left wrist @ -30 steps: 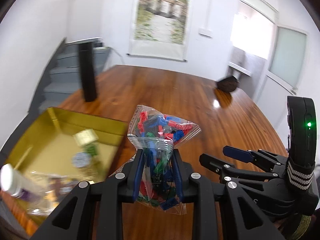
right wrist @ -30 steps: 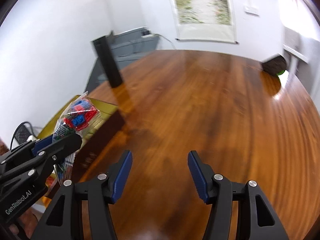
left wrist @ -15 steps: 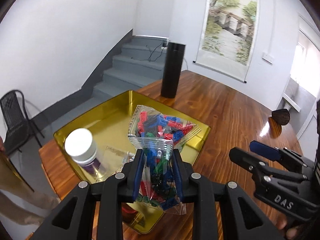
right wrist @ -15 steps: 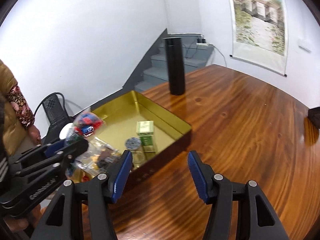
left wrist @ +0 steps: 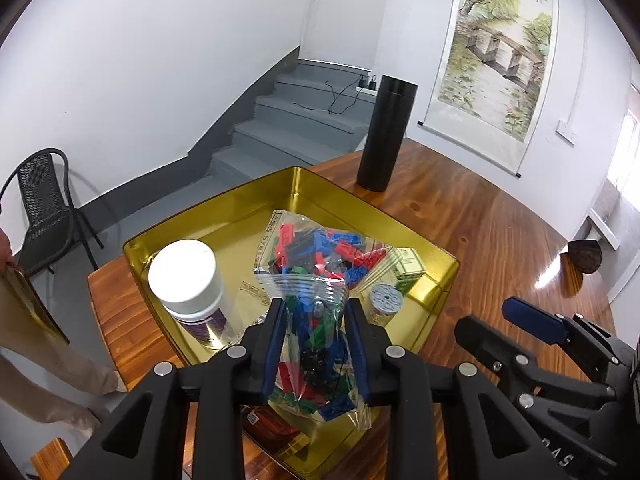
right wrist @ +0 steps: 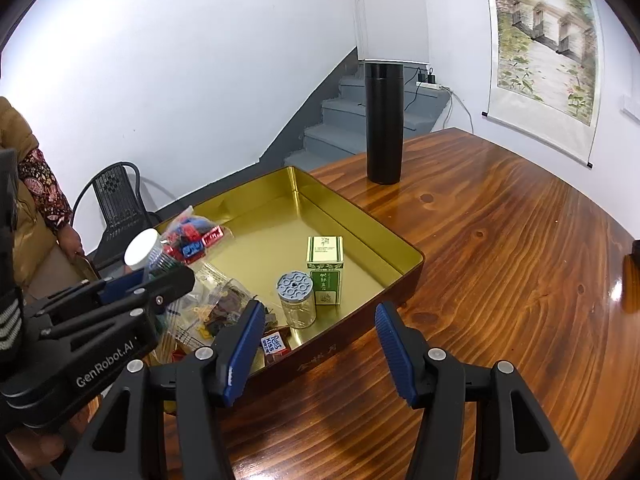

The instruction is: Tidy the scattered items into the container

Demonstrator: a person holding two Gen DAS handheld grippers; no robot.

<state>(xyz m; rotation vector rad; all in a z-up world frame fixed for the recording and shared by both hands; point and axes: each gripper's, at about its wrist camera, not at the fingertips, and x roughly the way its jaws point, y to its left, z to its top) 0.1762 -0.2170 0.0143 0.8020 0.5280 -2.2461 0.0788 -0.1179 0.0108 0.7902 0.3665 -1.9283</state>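
Observation:
My left gripper is shut on a clear bag of coloured bricks and holds it above the gold tray. The bag also shows in the right wrist view, held by the left gripper. The tray holds a white-capped bottle, a green box, a small glass jar with a grey lid, clear bags and sweets. My right gripper is open and empty, over the table at the tray's near edge. It also shows in the left wrist view.
A tall black flask stands on the wooden table behind the tray. A dark object lies at the table's far right. A person and a black chair are left of the table. Stairs rise behind.
Both grippers swung left toward the tray. The left gripper carried the brick bag from beside the tray to above it. The right gripper stayed open.

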